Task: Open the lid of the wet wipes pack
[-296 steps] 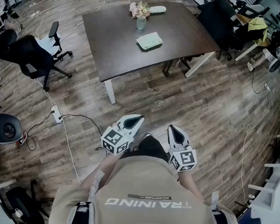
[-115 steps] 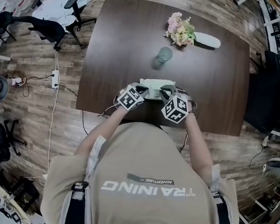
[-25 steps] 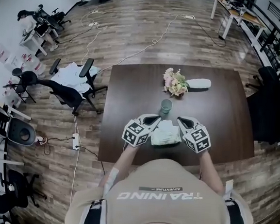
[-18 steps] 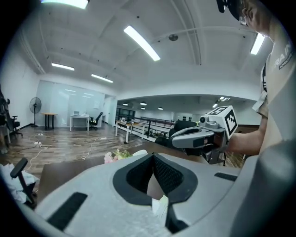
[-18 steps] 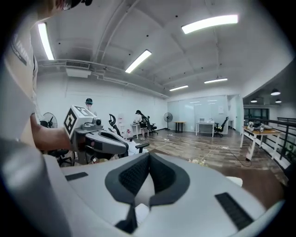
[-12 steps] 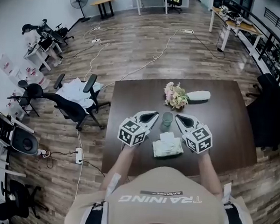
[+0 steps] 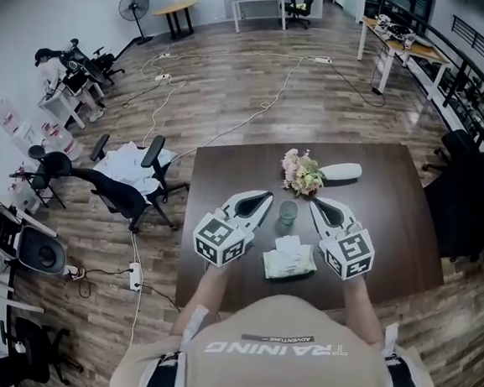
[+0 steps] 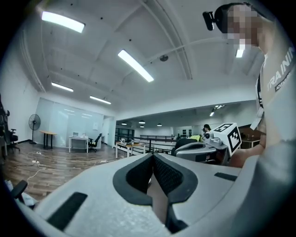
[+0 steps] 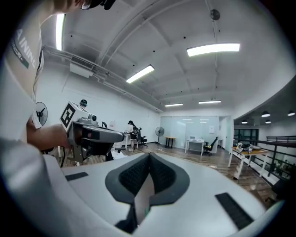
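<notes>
Now both tools are clear. Since a second ago your left gripper [image 7: 263, 199] and right gripper [image 7: 316, 204] have lifted off the wet wipes pack [image 7: 289, 262]. It lies on the table [image 7: 391, 218] below and between them, its white lid [image 7: 288, 243] apparently flipped up, so the task is likely done. Only the head view shows the pack. The gripper views show just room and ceiling, each with jaws together and empty.

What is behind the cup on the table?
Pink flowers and a white vase lying on its side. The flowers cover the vase's mouth.
</notes>
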`<state>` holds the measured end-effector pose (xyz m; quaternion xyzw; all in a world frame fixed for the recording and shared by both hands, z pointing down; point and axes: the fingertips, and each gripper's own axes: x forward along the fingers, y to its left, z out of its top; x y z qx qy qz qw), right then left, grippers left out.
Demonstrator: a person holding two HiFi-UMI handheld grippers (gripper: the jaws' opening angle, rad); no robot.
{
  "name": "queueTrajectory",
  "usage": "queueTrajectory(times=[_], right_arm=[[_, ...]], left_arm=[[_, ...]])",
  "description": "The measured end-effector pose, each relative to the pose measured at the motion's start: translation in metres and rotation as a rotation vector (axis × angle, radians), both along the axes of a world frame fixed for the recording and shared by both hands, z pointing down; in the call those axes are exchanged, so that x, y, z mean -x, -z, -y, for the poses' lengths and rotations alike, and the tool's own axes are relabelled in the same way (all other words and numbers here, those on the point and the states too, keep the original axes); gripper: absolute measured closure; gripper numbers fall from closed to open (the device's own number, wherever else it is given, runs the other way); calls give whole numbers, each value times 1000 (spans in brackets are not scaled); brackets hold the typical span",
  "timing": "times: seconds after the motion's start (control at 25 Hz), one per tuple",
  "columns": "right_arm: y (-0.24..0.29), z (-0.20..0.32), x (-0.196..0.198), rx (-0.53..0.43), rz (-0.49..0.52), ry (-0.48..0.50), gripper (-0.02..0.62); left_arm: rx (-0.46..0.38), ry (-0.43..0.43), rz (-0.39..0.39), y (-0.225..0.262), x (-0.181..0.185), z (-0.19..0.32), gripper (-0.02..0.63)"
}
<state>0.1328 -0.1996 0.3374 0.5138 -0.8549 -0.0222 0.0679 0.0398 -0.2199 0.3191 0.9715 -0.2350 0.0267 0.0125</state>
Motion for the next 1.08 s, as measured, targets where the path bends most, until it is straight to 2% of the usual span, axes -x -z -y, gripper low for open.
queueTrajectory(times=[0.12, 0.24, 0.56, 0.76, 1.08], right_arm=[[6, -2, -6, -44, 25, -38, 581], [1, -5, -9, -45, 33, -59, 581], [-13, -14, -10, -29, 28, -55, 581], [-20, -19, -7, -8, 26, -34, 581], [-15, -22, -6, -1, 30, -10, 581]], left_arm=[[0, 13, -30, 5, 5, 3, 597], [0, 28, -24, 0, 7, 5, 597], [55, 5, -30, -19, 3, -8, 597], [31, -16, -28, -12, -2, -18, 597], [44, -15, -35, -10, -8, -22, 597]])
